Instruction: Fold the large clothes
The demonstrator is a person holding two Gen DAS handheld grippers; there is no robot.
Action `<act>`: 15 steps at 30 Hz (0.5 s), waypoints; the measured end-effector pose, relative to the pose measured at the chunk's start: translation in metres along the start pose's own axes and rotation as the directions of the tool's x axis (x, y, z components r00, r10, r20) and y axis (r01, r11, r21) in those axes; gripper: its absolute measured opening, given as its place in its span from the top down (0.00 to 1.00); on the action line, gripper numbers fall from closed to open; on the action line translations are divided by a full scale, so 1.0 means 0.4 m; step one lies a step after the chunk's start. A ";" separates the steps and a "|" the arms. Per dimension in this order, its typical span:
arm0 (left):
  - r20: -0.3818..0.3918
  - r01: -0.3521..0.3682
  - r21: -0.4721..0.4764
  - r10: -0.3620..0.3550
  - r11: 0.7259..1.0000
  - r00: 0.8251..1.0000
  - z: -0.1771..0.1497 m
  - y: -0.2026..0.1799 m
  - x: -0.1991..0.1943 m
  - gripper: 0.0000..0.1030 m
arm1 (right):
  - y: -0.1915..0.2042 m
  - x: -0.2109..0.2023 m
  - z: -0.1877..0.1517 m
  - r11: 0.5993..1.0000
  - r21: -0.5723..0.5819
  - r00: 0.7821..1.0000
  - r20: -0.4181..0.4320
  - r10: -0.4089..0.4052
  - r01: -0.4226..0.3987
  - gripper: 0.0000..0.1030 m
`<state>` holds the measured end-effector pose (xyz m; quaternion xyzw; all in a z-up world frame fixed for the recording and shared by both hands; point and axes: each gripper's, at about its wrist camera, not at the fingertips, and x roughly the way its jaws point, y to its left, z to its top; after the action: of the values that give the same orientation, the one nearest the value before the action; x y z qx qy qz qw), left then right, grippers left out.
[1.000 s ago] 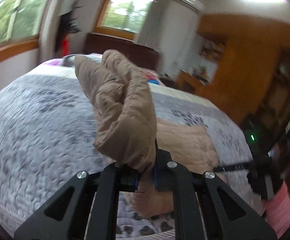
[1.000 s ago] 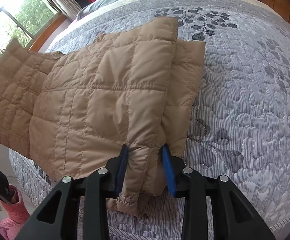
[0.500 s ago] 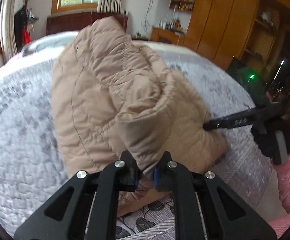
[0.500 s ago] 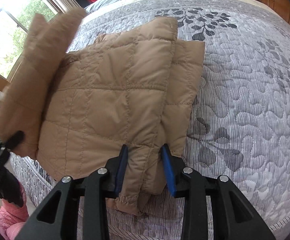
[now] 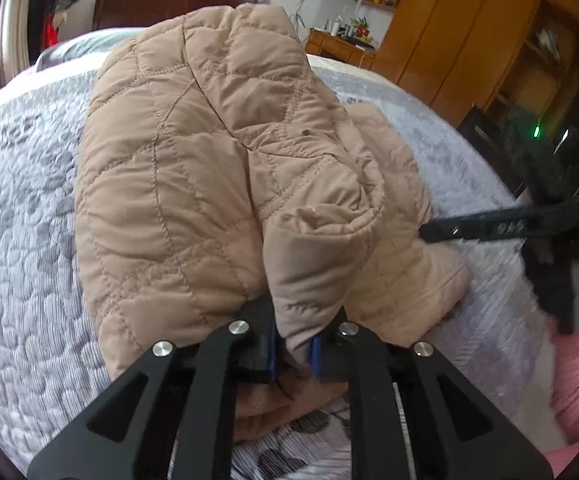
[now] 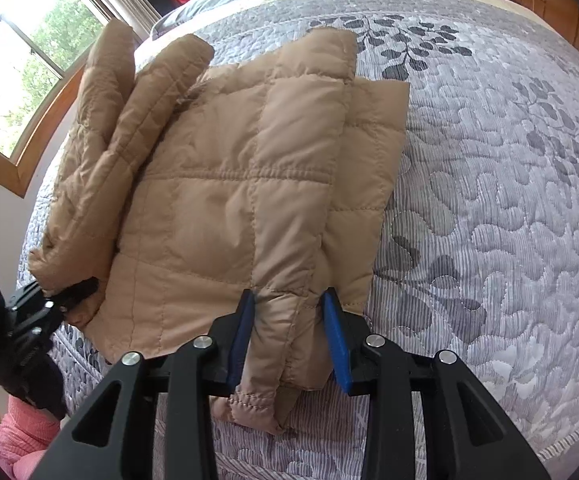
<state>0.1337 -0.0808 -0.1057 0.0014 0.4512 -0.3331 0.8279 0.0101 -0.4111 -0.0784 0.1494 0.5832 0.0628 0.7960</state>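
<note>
A tan quilted puffer jacket point(image 6: 241, 184) lies on the grey patterned bedspread point(image 6: 489, 200), near its front edge. My right gripper point(image 6: 289, 328) is shut on a thick fold at the jacket's near edge, low on the bed. My left gripper point(image 5: 293, 344) is shut on another part of the jacket point(image 5: 217, 168), which bulges up in front of it and is folded over the body. In the right wrist view the left gripper point(image 6: 65, 300) shows at the jacket's left side. In the left wrist view the right gripper point(image 5: 489, 228) shows at the right.
The bed's front edge runs close below both grippers. A window point(image 6: 21, 80) is at the left, wooden cabinets point(image 5: 449, 40) and a headboard point(image 5: 169, 4) stand beyond the bed. Pink sleeves point(image 5: 577, 360) show at the frame edges.
My left gripper has carried its part of the jacket from out at the left over onto the jacket's body and lowered it. My right gripper has kept still on its fold.
</note>
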 end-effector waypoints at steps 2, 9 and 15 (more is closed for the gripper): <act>0.005 0.030 -0.039 -0.029 0.999 1.000 0.005 0.010 -0.042 0.82 | 0.007 -0.016 0.001 1.000 -0.002 1.000 0.006 -0.013 0.013 0.66; 0.071 0.173 -0.130 -0.165 0.976 0.984 0.013 0.035 -0.204 0.64 | 0.069 -0.129 0.007 0.997 -0.051 0.994 0.097 -0.051 0.056 0.60; 0.148 0.124 -0.199 -0.096 0.972 0.984 0.060 0.102 -0.274 0.60 | 0.145 -0.207 0.047 0.994 -0.109 0.988 0.145 0.044 -0.028 0.37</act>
<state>0.1334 0.0040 -0.0217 -0.1331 0.4250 -0.3289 0.8328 0.0063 -0.3820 0.0201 0.1213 0.5158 0.0972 0.8425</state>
